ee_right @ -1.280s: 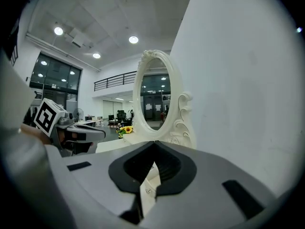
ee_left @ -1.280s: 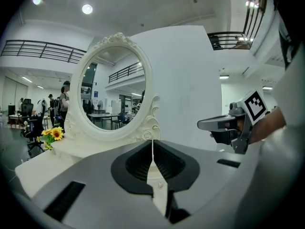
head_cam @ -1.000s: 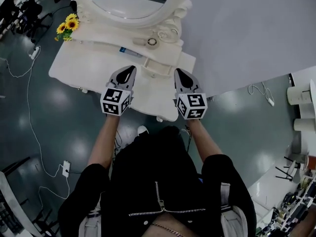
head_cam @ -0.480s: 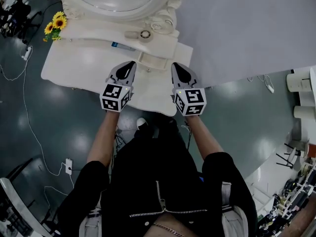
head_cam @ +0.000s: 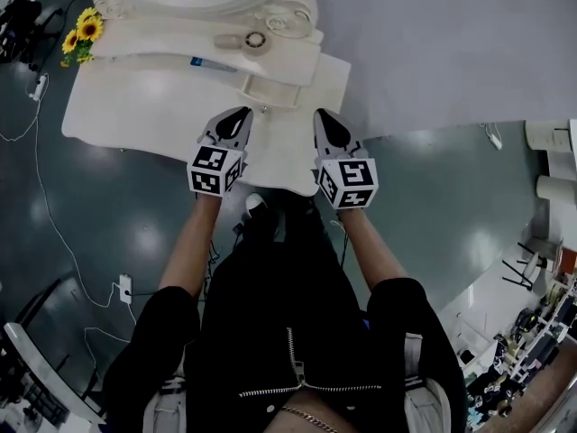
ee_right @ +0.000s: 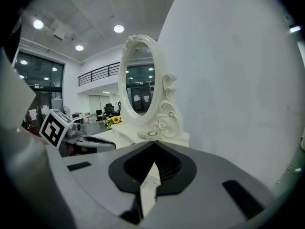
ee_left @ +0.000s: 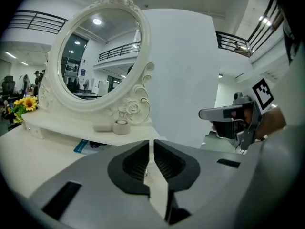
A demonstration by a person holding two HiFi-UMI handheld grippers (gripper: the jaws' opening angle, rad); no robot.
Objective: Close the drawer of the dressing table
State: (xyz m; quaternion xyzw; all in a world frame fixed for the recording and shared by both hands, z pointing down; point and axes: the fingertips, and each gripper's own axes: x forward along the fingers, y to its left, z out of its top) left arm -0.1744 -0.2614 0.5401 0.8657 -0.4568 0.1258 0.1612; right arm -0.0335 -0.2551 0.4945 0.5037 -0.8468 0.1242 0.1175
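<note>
**Drawer and surroundings, seen from above and along both grippers.** The small white box-shaped drawer, with a tiny knob on its front, stands pulled out of the raised shelf of the white carved dressing table. It juts over the flat white counter.

Your left gripper sits just in front of the drawer, off its left corner. Its grey jaws are drawn together to a thin slit with nothing between them. Your right gripper sits just in front of the drawer, off its right corner. Its jaws meet at the tips and are likewise empty. No view settles whether either gripper touches the drawer.

Behind the drawer, on the shelf, lies a small round white jar. To the drawer's left, on the counter, lies a flat blue-labelled packet. Behind the drawer rises the oval mirror in its white scrolled frame. Far to the drawer's left, at the shelf's end, stands a bunch of yellow sunflowers. A plain pale-grey wall panel stands to the drawer's right, and the dark glossy floor spreads below the counter's edge.
</note>
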